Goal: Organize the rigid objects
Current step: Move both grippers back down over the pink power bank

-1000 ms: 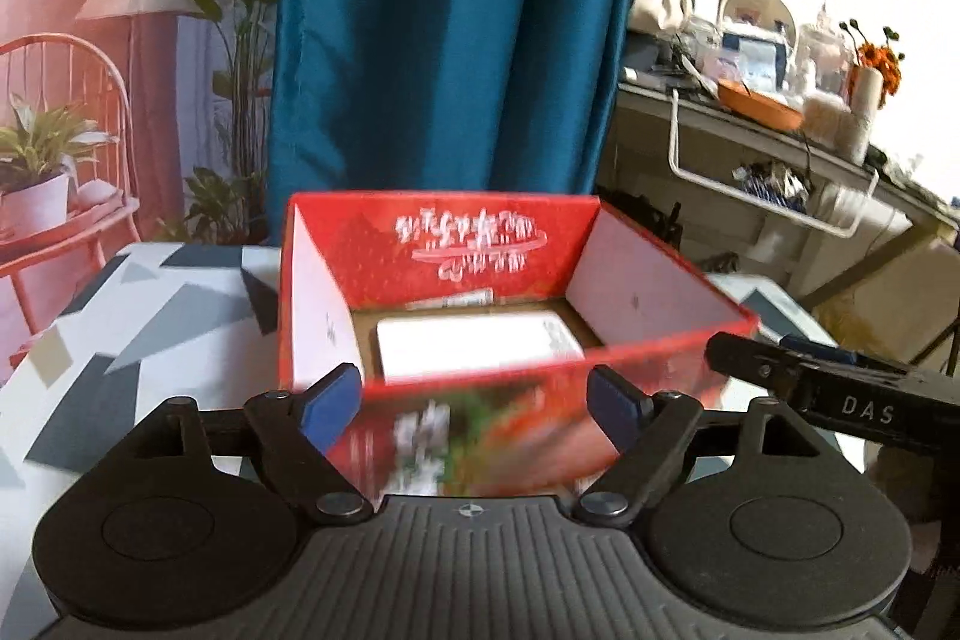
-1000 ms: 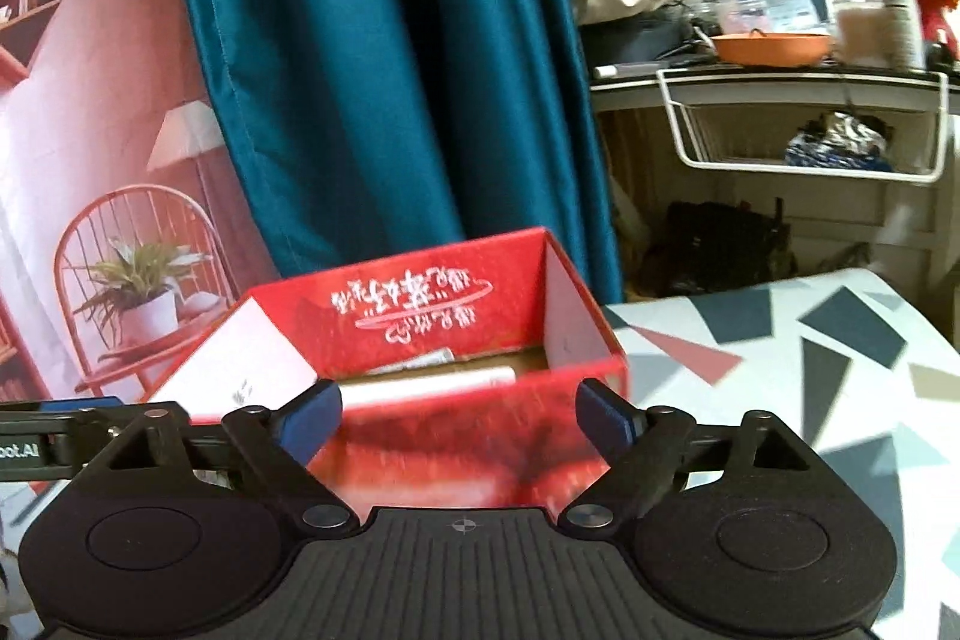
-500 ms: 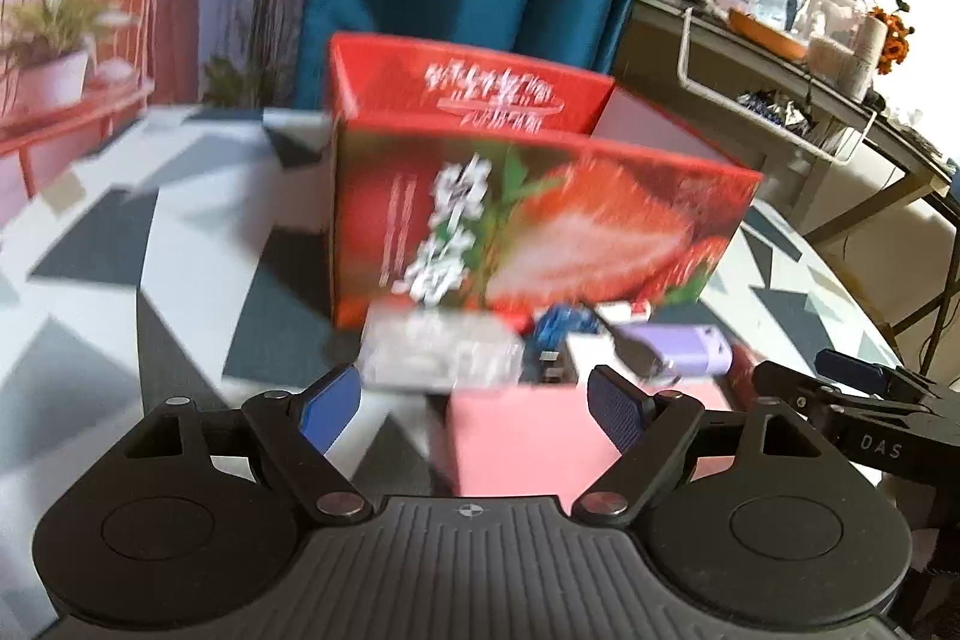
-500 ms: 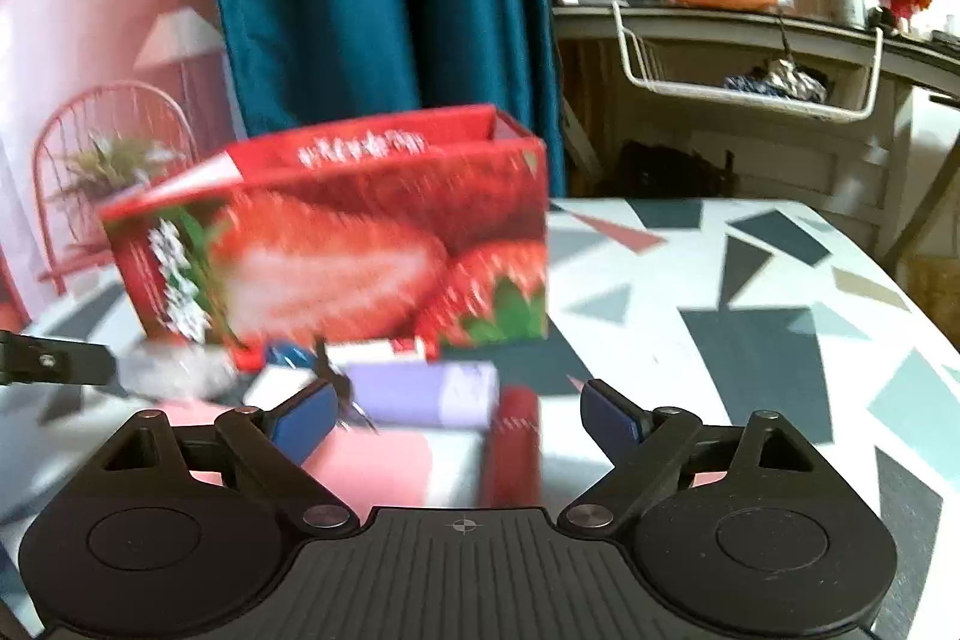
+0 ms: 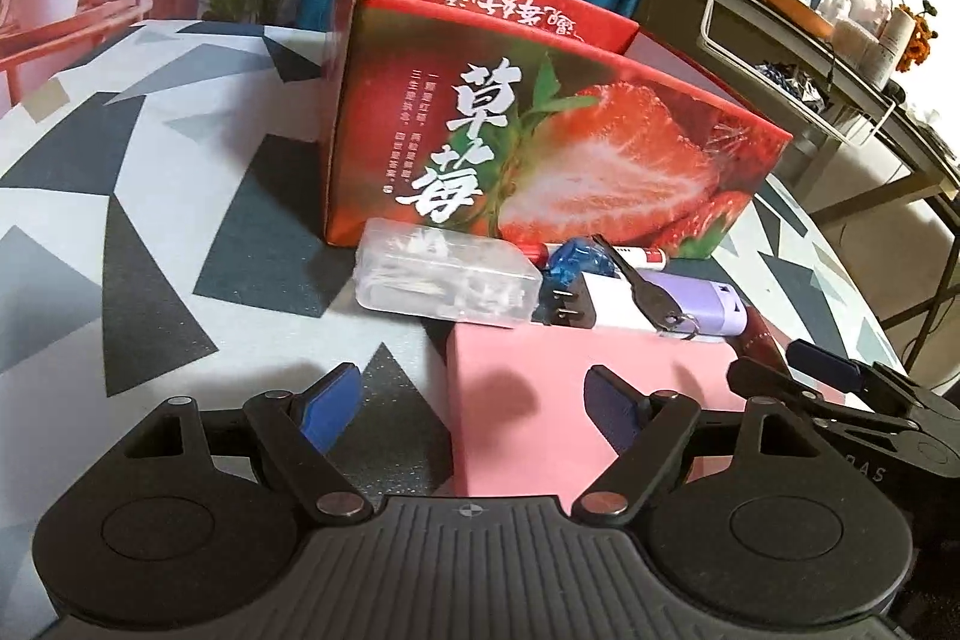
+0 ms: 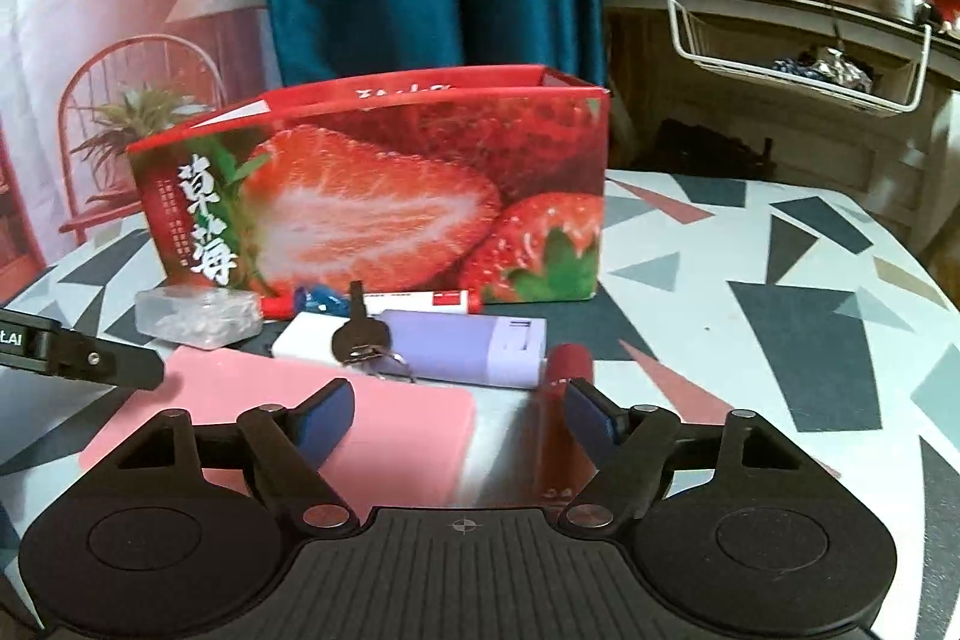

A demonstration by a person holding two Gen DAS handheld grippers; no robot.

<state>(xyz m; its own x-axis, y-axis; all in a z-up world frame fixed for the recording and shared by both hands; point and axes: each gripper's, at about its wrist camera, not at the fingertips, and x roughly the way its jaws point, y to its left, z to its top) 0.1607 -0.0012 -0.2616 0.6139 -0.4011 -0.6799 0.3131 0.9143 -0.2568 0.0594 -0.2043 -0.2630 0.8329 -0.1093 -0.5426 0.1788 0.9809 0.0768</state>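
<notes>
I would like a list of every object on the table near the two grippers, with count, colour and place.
strawberry box: 1, red, open top, behind the small items
clear plastic case: 1, transparent, before the box's left end
pink flat box: 1, pink, nearest the grippers
purple and white charger: 1, beyond the pink flat box
key: 1, dark, lying on the charger
dark red tube: 1, right of the pink flat box
red and white pen: 1, along the box's foot
blue wrapper: 1, by the pen
left gripper: open, closing, holding nothing
right gripper: open, closing, holding nothing

Strawberry box walls off the far side; small items crowd its foot. Patterned surface right of the box lies open.
</notes>
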